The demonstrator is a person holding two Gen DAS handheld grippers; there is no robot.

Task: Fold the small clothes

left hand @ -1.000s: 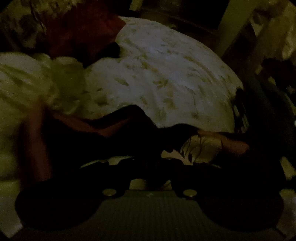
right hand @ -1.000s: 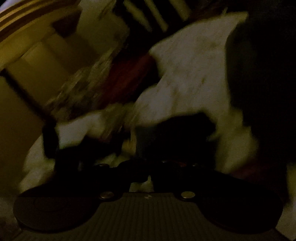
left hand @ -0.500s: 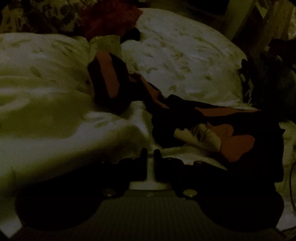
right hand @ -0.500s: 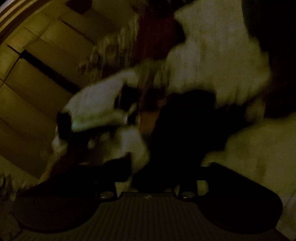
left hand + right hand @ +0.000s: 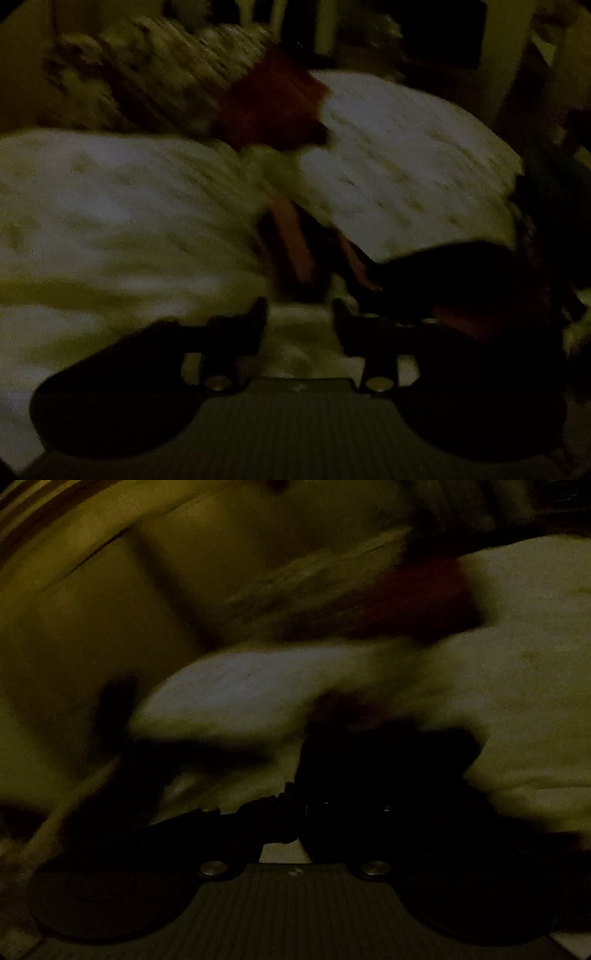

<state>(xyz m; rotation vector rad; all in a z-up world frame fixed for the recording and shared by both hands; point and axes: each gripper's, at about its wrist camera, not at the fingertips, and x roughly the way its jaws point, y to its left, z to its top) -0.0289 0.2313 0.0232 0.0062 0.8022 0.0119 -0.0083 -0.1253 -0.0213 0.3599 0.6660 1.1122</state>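
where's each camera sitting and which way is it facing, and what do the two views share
Left wrist: sits on the left gripper, angled down along its opening jaws, nothing between them, at the bed sheet and a dark garment; only the jaws show.
Right wrist: sits on the right gripper, nearer level, facing across the bed toward a wall; jaws shut, dark cloth there, grip unclear.
Shared: the sheet, dark garment and red cushion.

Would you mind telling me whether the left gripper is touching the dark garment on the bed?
Apart. In the left wrist view the opening left gripper has only pale bedding between its fingers; the dark garment lies beyond them.
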